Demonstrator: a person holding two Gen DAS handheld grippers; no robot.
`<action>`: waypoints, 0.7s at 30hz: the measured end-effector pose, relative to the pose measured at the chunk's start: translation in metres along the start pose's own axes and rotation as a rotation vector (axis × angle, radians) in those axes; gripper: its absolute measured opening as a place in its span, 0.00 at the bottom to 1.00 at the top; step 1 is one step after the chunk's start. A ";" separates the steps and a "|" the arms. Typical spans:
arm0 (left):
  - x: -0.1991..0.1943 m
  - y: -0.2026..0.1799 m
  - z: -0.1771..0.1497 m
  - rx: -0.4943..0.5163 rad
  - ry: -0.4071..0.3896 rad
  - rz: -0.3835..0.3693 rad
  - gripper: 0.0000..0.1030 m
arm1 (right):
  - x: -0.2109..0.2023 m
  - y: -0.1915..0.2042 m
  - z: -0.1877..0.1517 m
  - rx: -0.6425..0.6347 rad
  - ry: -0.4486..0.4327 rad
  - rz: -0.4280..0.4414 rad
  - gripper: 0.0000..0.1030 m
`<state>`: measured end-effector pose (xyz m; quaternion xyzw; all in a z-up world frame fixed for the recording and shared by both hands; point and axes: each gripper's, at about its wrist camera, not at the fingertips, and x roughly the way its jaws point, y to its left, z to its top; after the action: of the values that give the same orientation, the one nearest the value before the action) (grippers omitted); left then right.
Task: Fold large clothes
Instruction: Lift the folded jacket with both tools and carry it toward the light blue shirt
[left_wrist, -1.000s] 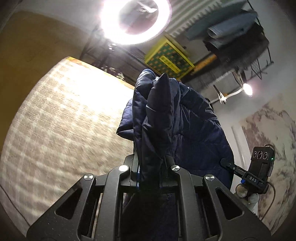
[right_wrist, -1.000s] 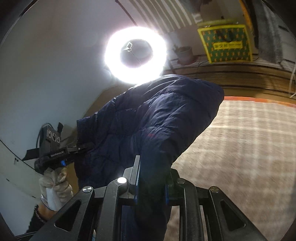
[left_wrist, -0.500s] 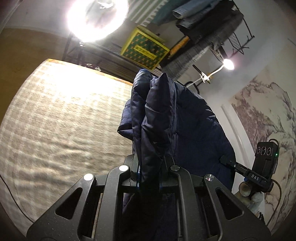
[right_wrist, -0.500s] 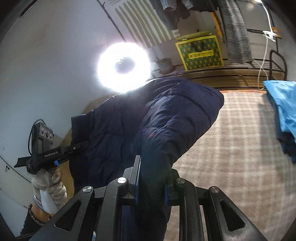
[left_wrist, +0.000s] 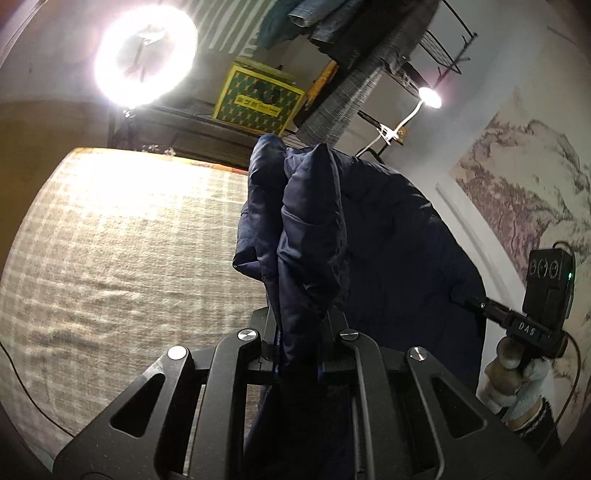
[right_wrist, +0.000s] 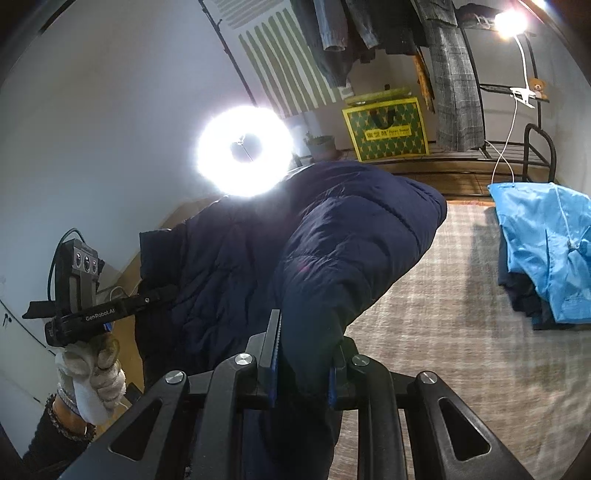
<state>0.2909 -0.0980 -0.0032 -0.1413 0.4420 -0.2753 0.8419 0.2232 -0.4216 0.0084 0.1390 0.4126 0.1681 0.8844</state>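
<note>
One dark navy quilted puffer jacket (right_wrist: 354, 236). Two black two-finger grippers: left gripper (left_wrist: 300, 347), right gripper (right_wrist: 303, 365). Two white-gloved hands, one per view (left_wrist: 517, 373) (right_wrist: 92, 369). One glowing round ring light (right_wrist: 243, 151). One small clip-on lamp (left_wrist: 428, 98). One yellow-and-green patterned box (right_wrist: 386, 129). One bright blue garment (right_wrist: 546, 243) atop a dark pile. One small teddy bear (right_wrist: 536, 87). One beige checked cover (left_wrist: 122, 258).

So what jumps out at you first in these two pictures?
A puffy navy jacket held up in mid-air fills both views, pinched at one spot by the left hand-held gripper and at another by the right hand-held gripper. Behind it glares a ring light; a bright blue garment lies on the checked surface to the right.
</note>
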 end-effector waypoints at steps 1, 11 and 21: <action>0.002 -0.006 -0.002 0.014 -0.001 0.003 0.10 | -0.004 -0.005 -0.001 -0.004 0.000 0.000 0.17; 0.044 -0.076 -0.019 0.136 0.036 -0.023 0.10 | -0.046 -0.046 -0.019 -0.004 -0.026 -0.045 0.17; 0.090 -0.156 -0.028 0.240 0.073 -0.091 0.10 | -0.093 -0.108 -0.027 0.044 -0.075 -0.109 0.17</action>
<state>0.2558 -0.2771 -0.0043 -0.0493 0.4296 -0.3689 0.8228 0.1653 -0.5547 0.0137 0.1421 0.3896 0.1053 0.9038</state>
